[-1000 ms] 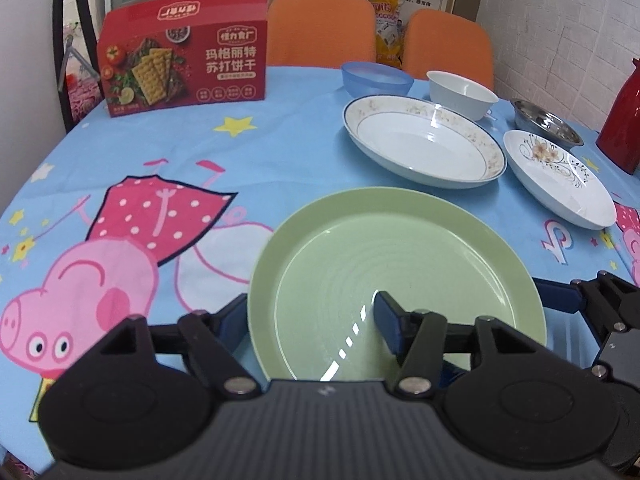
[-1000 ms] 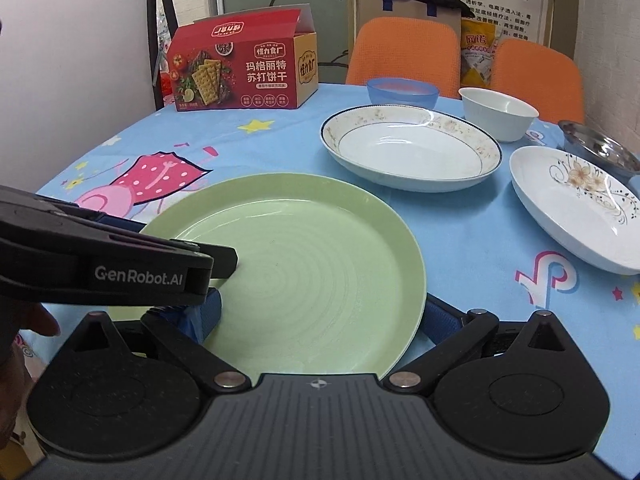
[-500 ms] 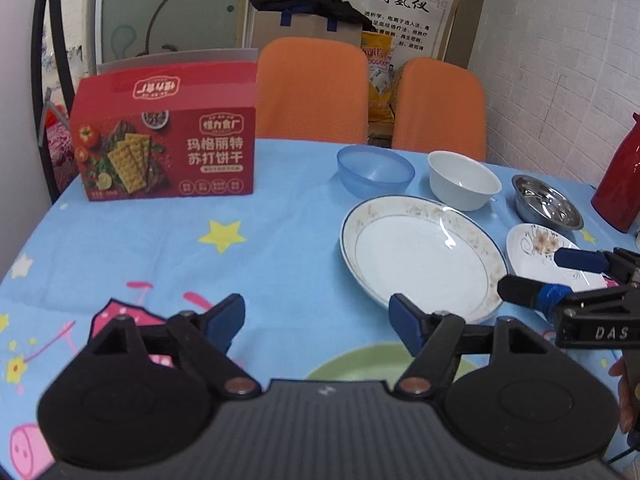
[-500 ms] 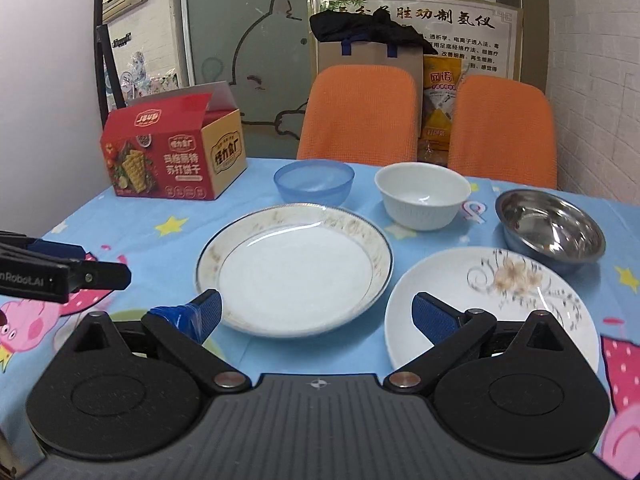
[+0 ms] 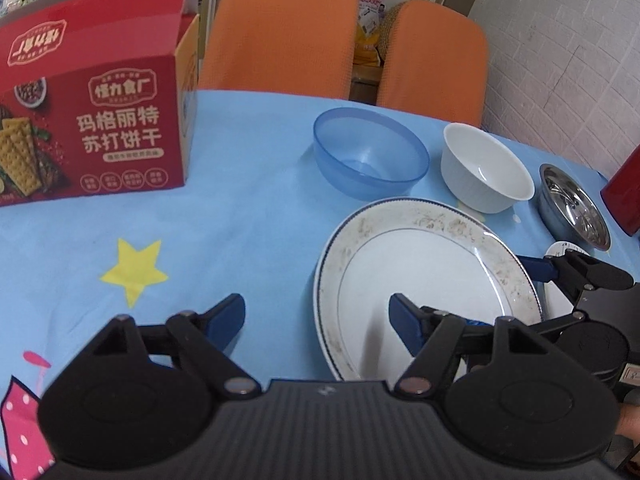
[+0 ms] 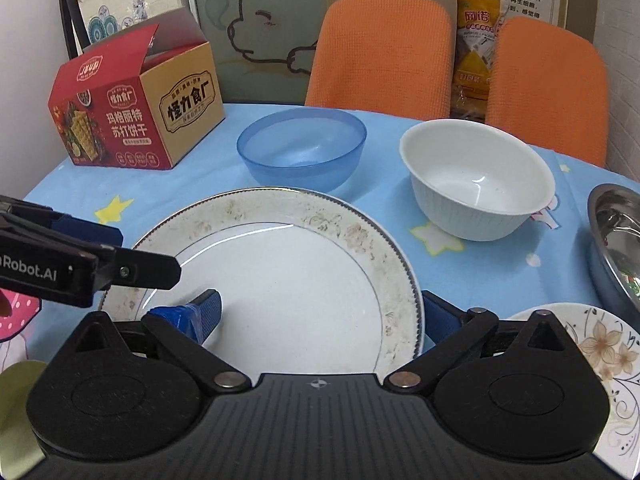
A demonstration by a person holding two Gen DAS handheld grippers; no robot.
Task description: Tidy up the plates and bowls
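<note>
A: Where is the big plate?

B: On the counter, on the blue cartoon cloth, in front of the blue bowl and the white bowl. A steel bowl sits further right, and a flowered plate lies just beside the big plate's right edge.

A: And the left hand-held gripper?

B: Wide open, holding nothing. Its two blue-tipped fingers straddle the plate's left rim, one over the cloth, one over the plate's white middle.

A: The right one?

B: The right hand-held gripper is also spread wide and empty. Its fingers straddle the plate's right rim: one over the plate's middle, one outside the rim. I cannot tell whether either touches it.

A: Anything else?

B: A red cracker box stands at the back left, with two orange chairs behind the counter.
</note>
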